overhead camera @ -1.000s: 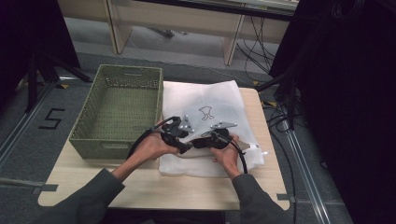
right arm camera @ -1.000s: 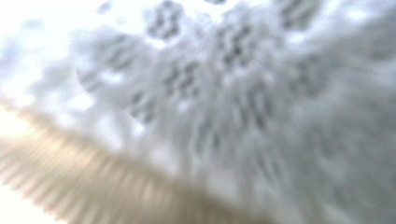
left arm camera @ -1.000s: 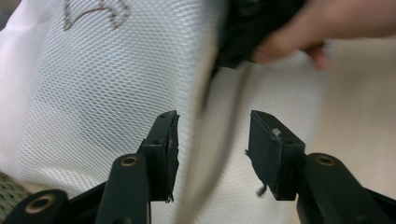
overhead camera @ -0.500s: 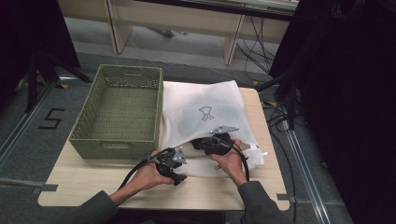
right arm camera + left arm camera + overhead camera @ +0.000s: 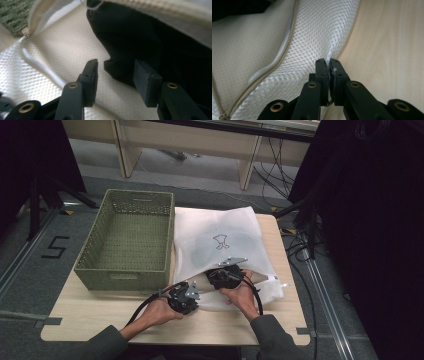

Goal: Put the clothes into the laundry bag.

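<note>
A white mesh laundry bag [image 5: 220, 237] with a small dark print lies on the wooden table [image 5: 100, 320]. Its zipper [image 5: 284, 47] runs along the opened near edge. My left gripper [image 5: 184, 298] [image 5: 329, 63] is shut on a fold of the bag's mesh at the near-left corner. My right gripper [image 5: 224, 277] [image 5: 116, 65] stands open at the bag's mouth, its jaws on either side of a corner of a dark garment [image 5: 142, 32] that lies inside the bag. The bag's upper layer [image 5: 160, 7] hangs over that garment.
A green woven basket [image 5: 127, 237] stands on the left of the table, right beside the bag. Bare tabletop shows along the near edge and at the near left. Cables trail from both grippers toward the person's forearms.
My left gripper has pulled back from the middle of the bag toward the near edge, holding mesh. The right gripper has shifted slightly nearer, at the bag's opening.
</note>
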The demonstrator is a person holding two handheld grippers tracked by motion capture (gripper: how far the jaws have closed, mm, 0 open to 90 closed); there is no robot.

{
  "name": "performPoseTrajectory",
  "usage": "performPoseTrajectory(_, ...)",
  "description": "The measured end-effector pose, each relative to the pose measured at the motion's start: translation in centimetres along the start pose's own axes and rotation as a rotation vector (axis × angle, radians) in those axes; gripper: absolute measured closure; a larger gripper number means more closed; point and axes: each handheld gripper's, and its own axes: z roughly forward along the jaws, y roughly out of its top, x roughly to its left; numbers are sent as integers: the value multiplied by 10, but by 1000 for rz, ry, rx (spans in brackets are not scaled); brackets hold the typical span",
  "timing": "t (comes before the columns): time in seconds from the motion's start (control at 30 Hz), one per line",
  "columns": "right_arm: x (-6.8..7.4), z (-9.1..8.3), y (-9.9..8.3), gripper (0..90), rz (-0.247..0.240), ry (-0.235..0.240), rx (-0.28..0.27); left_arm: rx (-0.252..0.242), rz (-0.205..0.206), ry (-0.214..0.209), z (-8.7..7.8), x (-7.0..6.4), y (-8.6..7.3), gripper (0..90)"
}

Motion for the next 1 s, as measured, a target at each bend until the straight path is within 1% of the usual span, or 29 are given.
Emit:
performPoseTrajectory(0.03, 0, -2, 1, 574, 3, 8, 35, 1, -5, -9, 0, -1, 0, 860)
performPoseTrajectory(0.07, 2, 0, 0, 583, 26, 11, 25, 0, 5, -9, -1, -2, -1, 860)
performPoseTrajectory(0.1, 1, -2, 1, 590, 20, 12, 50, 1, 2, -14, -1, -3, -1, 860)
performPoseTrajectory(0.13, 2, -1, 0, 592, 30, 9, 29, -6, -2, -10, -2, -6, -2, 860)
performPoseTrajectory(0.17, 1, -2, 0, 597, 31, 9, 47, 1, 4, -15, -2, -8, -2, 860)
performPoseTrajectory(0.2, 0, 1, -1, 600, -7, -2, 18, 8, 30, -17, -4, -10, -2, 858)
performPoseTrajectory(0.23, 2, 1, -1, 603, 22, 17, 28, 1, 7, -22, -4, -13, -3, 858)
performPoseTrajectory(0.27, 2, -1, 0, 609, 11, 21, 59, 11, 37, -24, -5, -12, -4, 857)
performPoseTrajectory(0.3, 2, 0, -1, 614, -7, 18, 53, 9, 14, -30, -6, -13, -5, 857)
performPoseTrajectory(0.33, 3, 3, -2, 620, 7, 19, 19, 8, 31, -30, -6, -12, -6, 856)
performPoseTrajectory(0.37, 3, 3, -3, 628, -16, 6, 29, 10, 27, -33, -7, -12, -7, 856)
performPoseTrajectory(0.4, 3, 1, -2, 642, -17, 16, 62, 7, 21, -35, -7, -12, -8, 856)
performPoseTrajectory(0.43, 4, 4, -3, 657, -10, 16, 42, 5, 12, -35, -8, -14, -8, 856)
performPoseTrajectory(0.47, 5, 2, -2, 690, -22, 20, 79, 7, 34, -27, -8, -15, -9, 856)
performPoseTrajectory(0.5, 5, 6, -4, 731, -33, 19, 57, 8, 25, -29, -8, -16, -9, 857)
performPoseTrajectory(0.53, 4, 6, -3, 779, -60, 13, 83, 7, 28, -26, -8, -17, -9, 858)
performPoseTrajectory(0.57, 4, 11, -4, 827, -69, -3, 33, 6, 25, -28, -8, -17, -9, 858)
performPoseTrajectory(0.6, 2, 10, 0, 851, -79, -2, 79, 8, 26, -31, -8, -16, -9, 858)
performPoseTrajectory(0.63, 1, 13, 1, 863, -87, -18, 60, 7, 25, -32, -8, -15, -9, 858)
performPoseTrajectory(0.67, -1, 16, 2, 870, -99, -31, 56, 7, 22, -33, -8, -15, -9, 859)
performPoseTrajectory(0.7, -2, 17, 6, 874, -90, -26, 76, 7, 23, -33, -8, -15, -9, 859)
performPoseTrajectory(0.73, -2, 21, 6, 878, -87, -45, 52, 8, 23, -34, -8, -15, -9, 859)
performPoseTrajectory(0.77, -4, 20, 10, 880, -83, -53, 74, 8, 22, -34, -8, -16, -9, 859)
performPoseTrajectory(0.8, -6, 23, 12, 882, -90, -70, 62, 7, 23, -35, -8, -16, -9, 859)
performPoseTrajectory(0.83, -10, 24, 15, 883, -98, -76, 64, 8, 23, -37, -8, -16, -9, 859)
performPoseTrajectory(0.87, -14, 27, 18, 883, -123, -109, 31, 8, 23, -39, -8, -16, -9, 860)
performPoseTrajectory(0.93, -18, 31, 25, 884, -126, -142, 32, 10, 19, -44, -9, -16, -9, 859)
performPoseTrajectory(0.97, -21, 32, 28, 885, -119, -155, 24, 3, 9, -46, -8, -16, -10, 859)
performPoseTrajectory(1.0, -24, 33, 31, 885, -118, -167, 17, 10, 16, -46, -9, -16, -10, 859)
